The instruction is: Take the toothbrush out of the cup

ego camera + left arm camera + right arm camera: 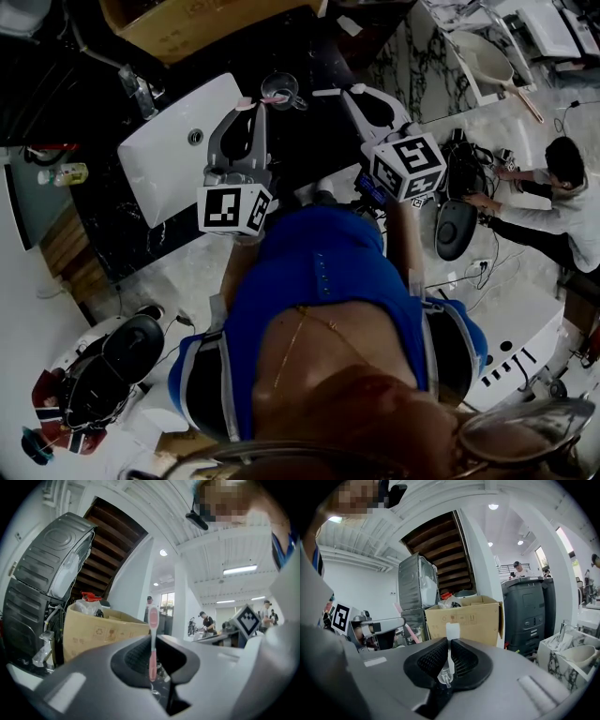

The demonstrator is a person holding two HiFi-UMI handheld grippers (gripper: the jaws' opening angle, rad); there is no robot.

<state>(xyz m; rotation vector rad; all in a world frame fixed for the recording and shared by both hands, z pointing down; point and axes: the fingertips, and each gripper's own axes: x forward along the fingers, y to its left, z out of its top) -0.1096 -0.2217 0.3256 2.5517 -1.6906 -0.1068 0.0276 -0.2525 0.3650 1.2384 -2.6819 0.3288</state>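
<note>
My left gripper [251, 105] is shut on a pink toothbrush [153, 639], which stands upright between its jaws with the head pointing away. My right gripper [352, 92] is shut on a white toothbrush [451, 641], whose flat end sticks out past the jaws. Between the two gripper tips, a clear glass cup [279, 90] sits on the dark counter with something pink in it. In the right gripper view, the left gripper [379, 625] and its pink toothbrush [404, 623] show at the left.
A white basin [173, 155] lies left of the cup, with a faucet [137, 91] behind it. A cardboard box [187, 23] stands at the back. A person [562, 183] works at the right. White fixtures and cables surround the floor.
</note>
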